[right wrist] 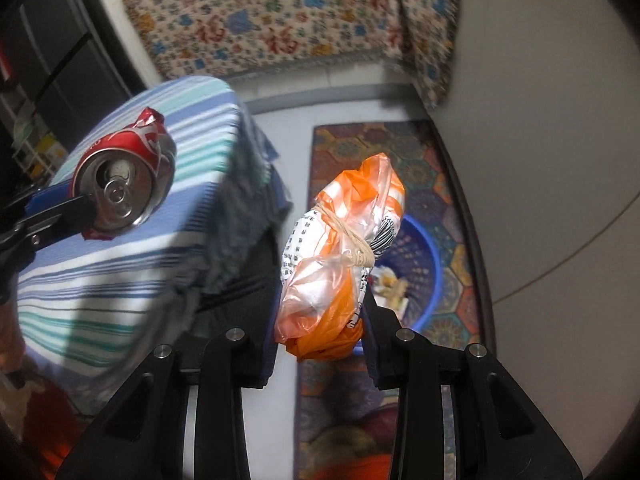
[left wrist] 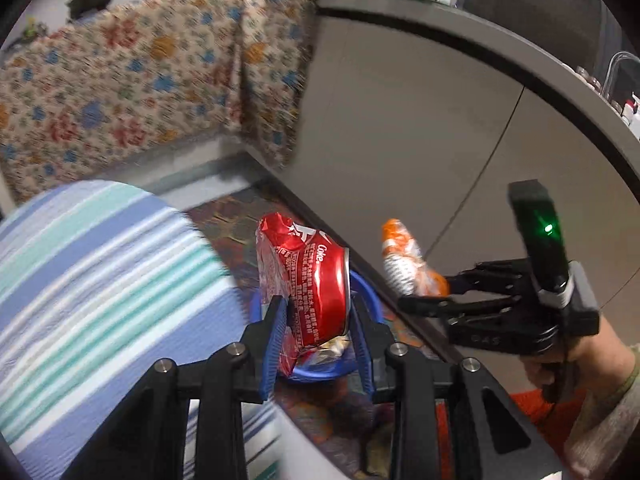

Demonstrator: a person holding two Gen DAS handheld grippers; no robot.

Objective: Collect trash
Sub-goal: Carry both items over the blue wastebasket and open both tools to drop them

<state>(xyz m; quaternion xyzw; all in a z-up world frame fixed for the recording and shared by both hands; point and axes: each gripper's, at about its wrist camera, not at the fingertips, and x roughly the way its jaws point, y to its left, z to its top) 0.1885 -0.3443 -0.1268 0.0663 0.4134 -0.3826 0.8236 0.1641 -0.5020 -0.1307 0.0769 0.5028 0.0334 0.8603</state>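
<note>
A kitchen corner shows here, with pale cabinet doors [left wrist: 400, 128] under a dark worktop [left wrist: 500, 56] and a big flowery cloth [left wrist: 132, 80] hanging at the back. A seat or table with a blue and green striped cover [left wrist: 92, 264] stands on the left. A bright patterned rug [right wrist: 424, 168] lies on the floor along the cabinets. A blue basket [right wrist: 428, 256] sits on the rug with some scraps in it. The left gripper [left wrist: 316, 320] has its jaws partly closed on a crushed red cola can [left wrist: 308, 280], which it holds up in the air above the basket. The right gripper [right wrist: 320, 340] has its jaws partly closed on an orange and white plastic bag [right wrist: 340, 256] tied with a rubber band [right wrist: 352, 240]. The bag is also up in the air, near the basket. A hand [left wrist: 576, 364] holds the right gripper's handle.
</note>
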